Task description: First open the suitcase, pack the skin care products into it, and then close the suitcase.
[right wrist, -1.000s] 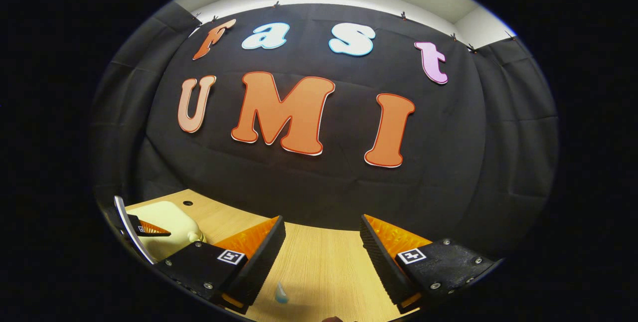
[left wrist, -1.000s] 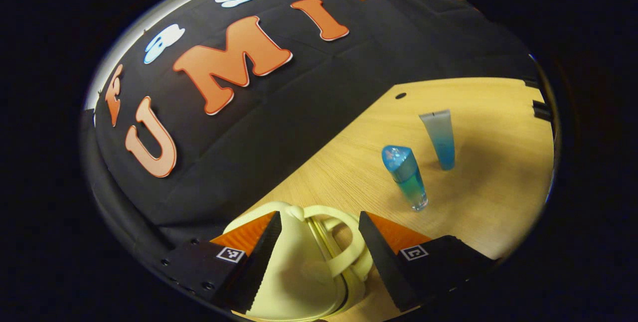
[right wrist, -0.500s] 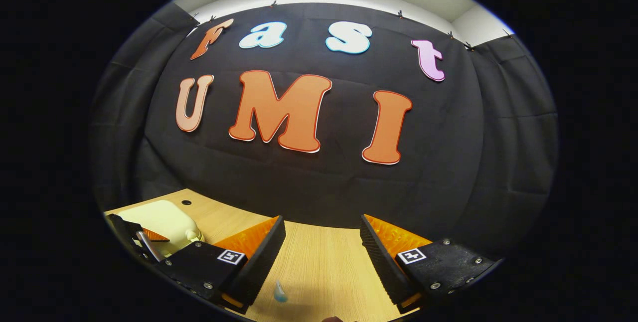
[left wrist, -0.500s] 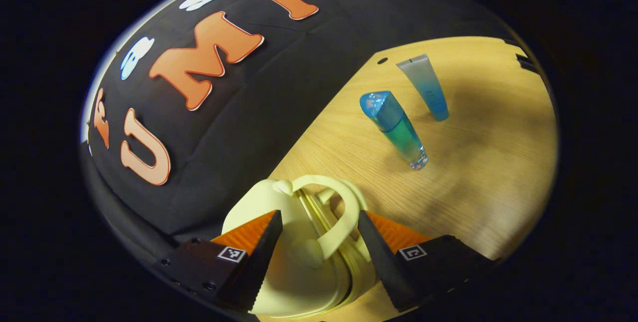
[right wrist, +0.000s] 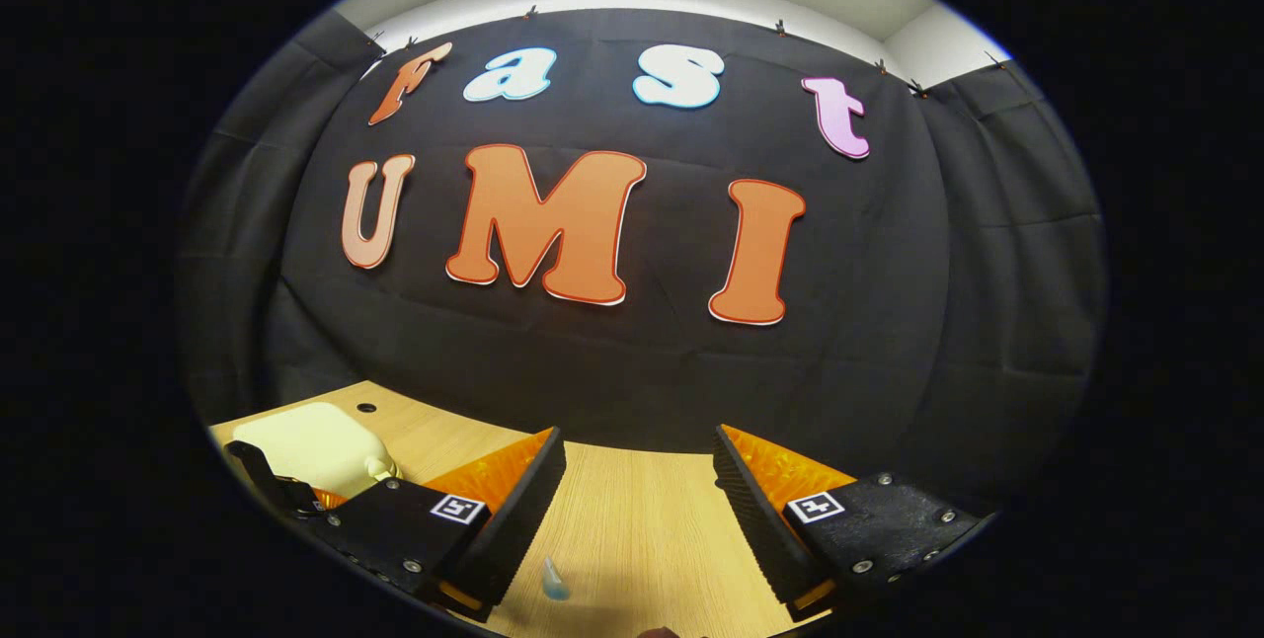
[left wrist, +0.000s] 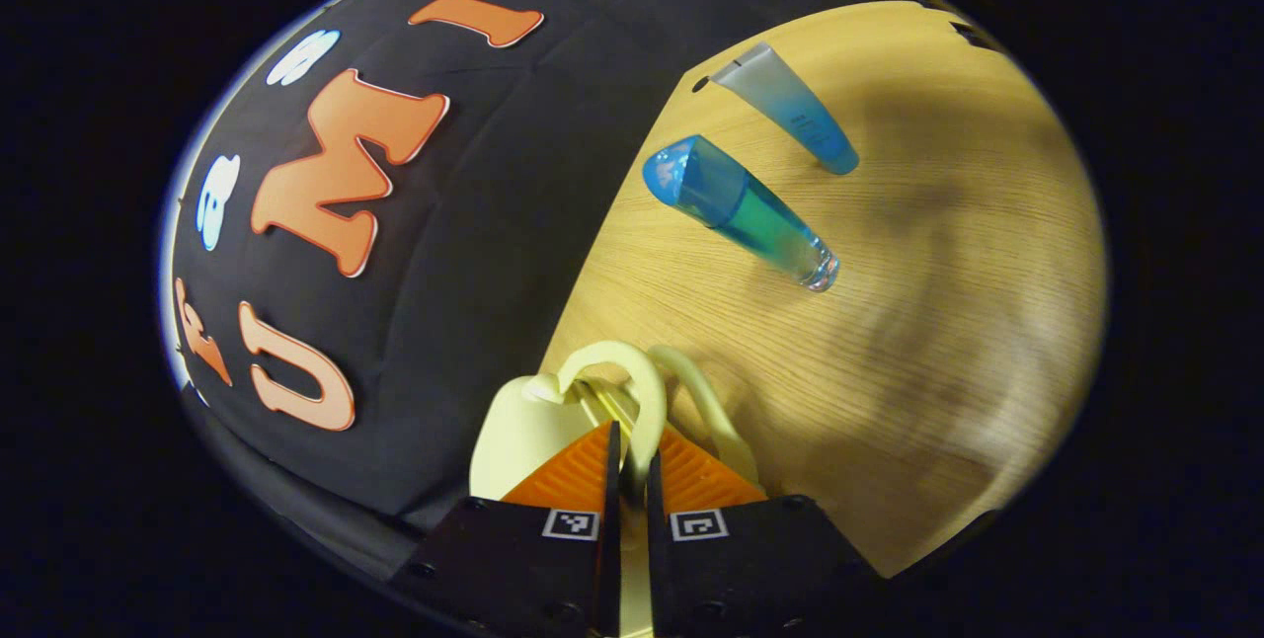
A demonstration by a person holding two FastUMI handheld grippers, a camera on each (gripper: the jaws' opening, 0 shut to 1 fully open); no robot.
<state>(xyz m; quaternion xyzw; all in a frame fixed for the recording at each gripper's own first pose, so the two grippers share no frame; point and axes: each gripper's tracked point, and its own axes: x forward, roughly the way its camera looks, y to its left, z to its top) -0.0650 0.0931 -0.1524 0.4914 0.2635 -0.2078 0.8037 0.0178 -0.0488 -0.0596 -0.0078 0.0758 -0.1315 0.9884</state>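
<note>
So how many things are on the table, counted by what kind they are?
Suitcases: 1, the pale yellow suitcase
Bottles: 1, the blue-green bottle
Tubes: 1, the blue squeeze tube
Total: 3

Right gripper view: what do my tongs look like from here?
The right tongs have two wedge-shaped fingers with ridged inner faces, each on a dark block carrying a small square black-and-white marker and visible screw heads.
</note>
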